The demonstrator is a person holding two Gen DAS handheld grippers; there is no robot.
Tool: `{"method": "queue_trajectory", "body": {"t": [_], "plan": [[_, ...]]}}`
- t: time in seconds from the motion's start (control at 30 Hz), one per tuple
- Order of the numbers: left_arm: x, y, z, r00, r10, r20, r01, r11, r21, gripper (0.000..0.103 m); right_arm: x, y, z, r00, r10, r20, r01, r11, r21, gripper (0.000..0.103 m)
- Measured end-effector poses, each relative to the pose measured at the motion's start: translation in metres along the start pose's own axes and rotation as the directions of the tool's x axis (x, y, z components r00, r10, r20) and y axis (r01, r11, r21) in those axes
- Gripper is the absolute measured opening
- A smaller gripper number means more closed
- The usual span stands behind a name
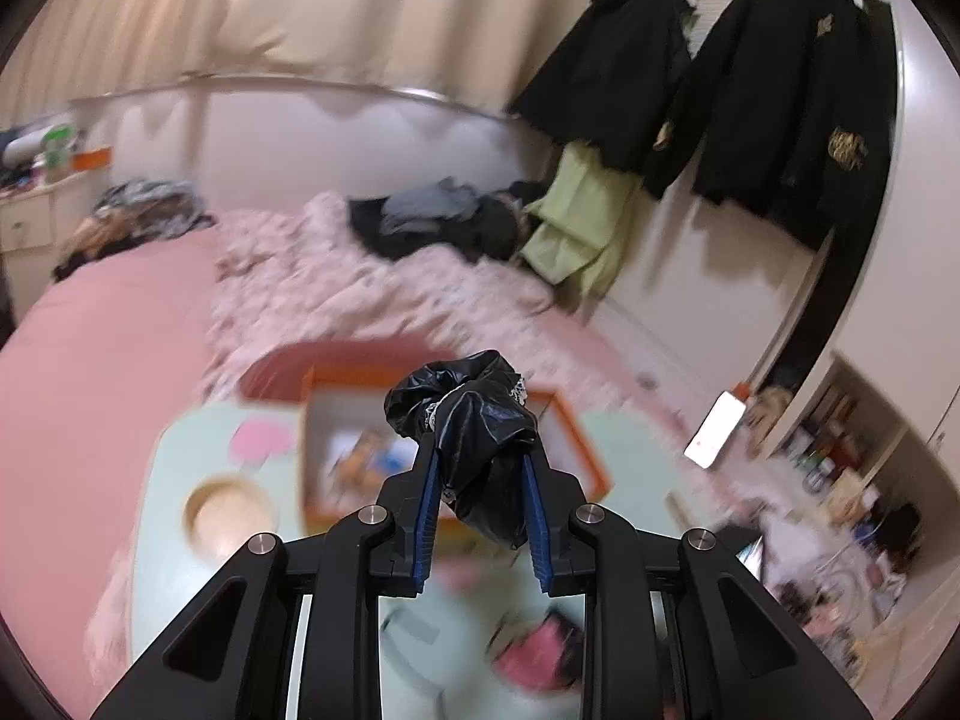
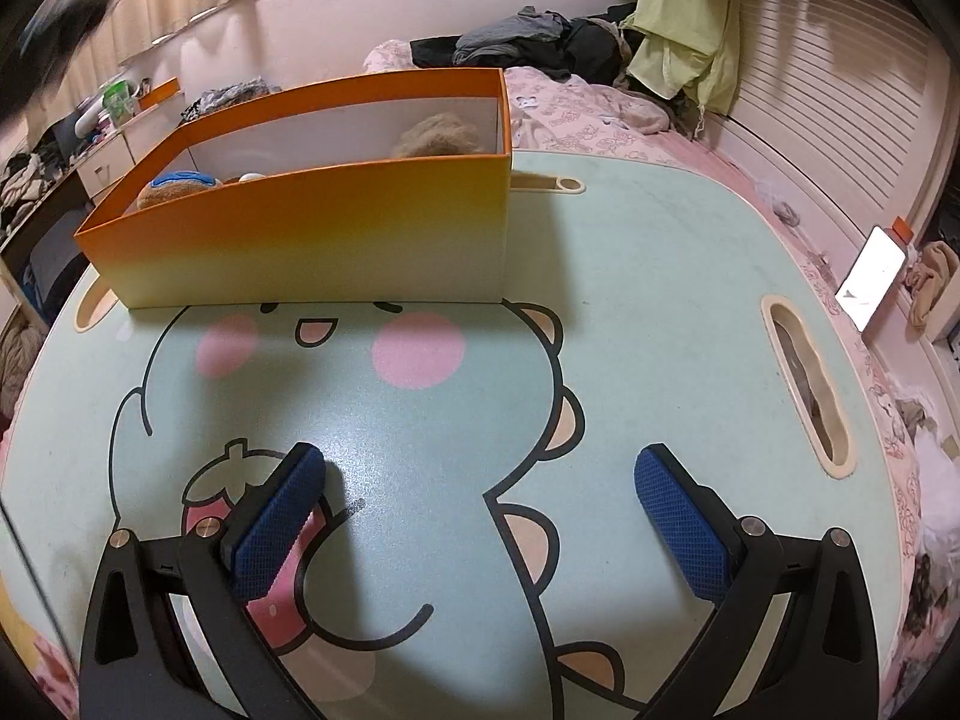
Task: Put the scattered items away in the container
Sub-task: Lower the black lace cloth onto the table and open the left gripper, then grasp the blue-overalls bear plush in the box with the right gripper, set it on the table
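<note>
1. The left gripper [image 1: 480, 462], raised and angled down over the orange box [image 1: 573, 441], clamps a crumpled black plastic bag [image 1: 474, 420] between its blue pads [image 1: 427, 516].
2. The right gripper [image 2: 480, 474] hovers low over the cartoon-printed lap table [image 2: 660, 276], jaws spread wide and empty.
3. The box stands at the table's far edge, soft toys [image 2: 441, 135] inside.

Home bedroom: bed [image 1: 108, 324], floral quilt [image 1: 336, 288], hanging clothes [image 1: 774, 96], curtains [image 1: 300, 6]

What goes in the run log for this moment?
left gripper: shut on black bag, above orange box | right gripper: open, empty, over table
</note>
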State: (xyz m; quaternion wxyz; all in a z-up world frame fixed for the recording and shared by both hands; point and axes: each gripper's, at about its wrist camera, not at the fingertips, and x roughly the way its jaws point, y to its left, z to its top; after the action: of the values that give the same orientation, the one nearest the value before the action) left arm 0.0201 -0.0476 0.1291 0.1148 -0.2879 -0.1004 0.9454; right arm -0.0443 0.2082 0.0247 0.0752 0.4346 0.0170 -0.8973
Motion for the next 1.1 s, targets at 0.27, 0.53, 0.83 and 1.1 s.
{"method": "queue_trajectory", "body": {"t": [0.27,0.53,0.83,1.1], "plan": [[0.056,0.003,-0.076,0.991,0.040,-0.126,-0.038,0.999,0.019,0.026,0.000,-0.001,-0.001,1.000,0.000,0.000,0.000,1.000,-0.001,0.103],[0.052,0.001,-0.105,0.993,0.095,-0.069,-0.091,0.994,0.057,0.090,0.000,0.000,0.000,1.000,0.000,-0.002,0.000,1.000,-0.001,0.103],[0.043,0.013,-0.104,0.997,0.073,-0.026,-0.074,0.997,-0.030,0.096,-0.016,-0.001,0.006,0.998,-0.011,0.070,0.011,1.000,0.007,0.098],[0.056,0.018,-0.105,0.995,0.069,-0.077,-0.074,0.996,-0.059,0.096,-0.045,0.030,0.077,0.884,0.468,-0.012,-0.467,0.884,0.018,0.051]]}}
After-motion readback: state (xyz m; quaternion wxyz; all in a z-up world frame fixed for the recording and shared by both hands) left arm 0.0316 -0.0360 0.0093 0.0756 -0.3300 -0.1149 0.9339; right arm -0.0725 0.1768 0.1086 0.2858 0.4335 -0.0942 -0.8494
